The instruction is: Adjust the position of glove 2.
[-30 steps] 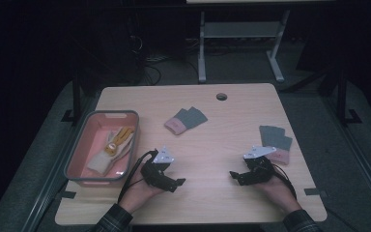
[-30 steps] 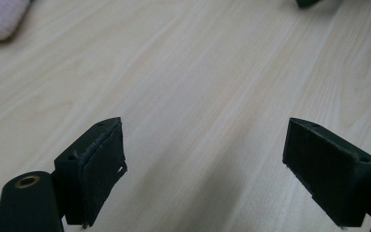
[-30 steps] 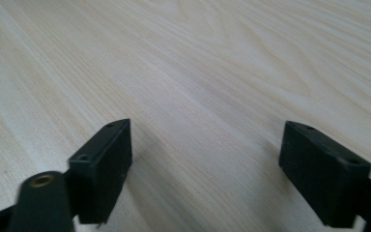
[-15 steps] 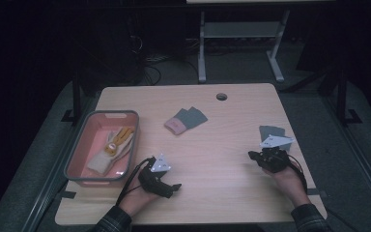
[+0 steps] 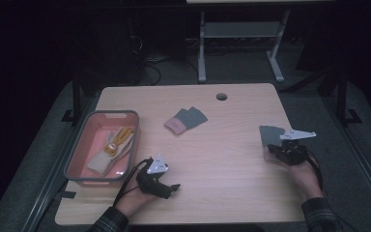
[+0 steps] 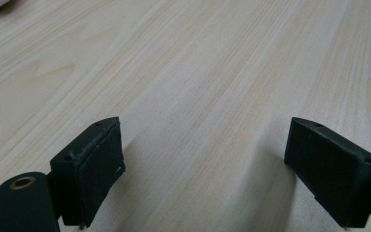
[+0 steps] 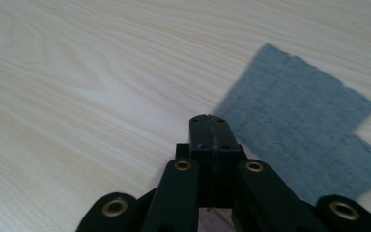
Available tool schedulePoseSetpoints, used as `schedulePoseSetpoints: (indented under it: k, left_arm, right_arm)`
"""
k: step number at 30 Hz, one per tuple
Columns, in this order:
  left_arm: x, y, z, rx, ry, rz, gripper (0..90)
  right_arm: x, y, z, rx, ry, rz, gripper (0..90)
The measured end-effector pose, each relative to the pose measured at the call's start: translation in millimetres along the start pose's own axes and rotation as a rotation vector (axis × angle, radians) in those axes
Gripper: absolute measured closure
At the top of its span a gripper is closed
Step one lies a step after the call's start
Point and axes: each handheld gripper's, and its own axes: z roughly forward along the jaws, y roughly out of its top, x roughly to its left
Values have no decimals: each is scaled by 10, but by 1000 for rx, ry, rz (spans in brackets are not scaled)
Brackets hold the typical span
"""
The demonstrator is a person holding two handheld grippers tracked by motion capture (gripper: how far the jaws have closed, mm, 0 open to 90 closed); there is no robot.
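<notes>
My left gripper [image 5: 170, 187] rests low on the table near its front edge, right of the pink tray. Its jaws stand wide apart over bare wood, and the left gripper view shows the left gripper [image 6: 203, 159] with nothing between them. My right gripper [image 5: 276, 150] sits at the table's right side, at the near edge of a flat grey cloth piece [image 5: 270, 134]. In the right gripper view the right gripper [image 7: 207, 123] has its jaws pressed together, with the grey cloth [image 7: 299, 130] lying just to their right. I see nothing pinched between them.
A pink tray [image 5: 79, 150] at the left holds a light glove-like item with orange patches [image 5: 112, 145]. A grey and pink folded cloth [image 5: 185, 120] lies mid-table. A round cable hole [image 5: 221, 96] sits near the far edge. A white desk frame [image 5: 241, 43] stands beyond.
My right gripper has moved right and a little farther away, onto the near edge of the grey cloth. My left gripper has slid slightly toward the front edge.
</notes>
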Motion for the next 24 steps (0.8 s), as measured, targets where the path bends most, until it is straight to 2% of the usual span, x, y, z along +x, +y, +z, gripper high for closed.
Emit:
schedulePoseSetpoints:
  k: [5,11,13,17,24]
  left_arm:
    - [4,2,0,2,-5,8,125]
    - [4,3,1,3,-8,7,125]
    - [4,5,5,1,-9,8,125]
    - [6,8,6,3,-10,11,125]
    - [0,9,6,3,-16,13,125]
  right_arm:
    - [-134,-56,-13,3,-38,28,900]
    - [-191,-90,-23,5,-64,41,900]
    - [-190,-105,15,27,-56,39,900]
    - [-154,-108,39,30,-45,29,900]
    - [-8,-65,84,34,2,-11,900]
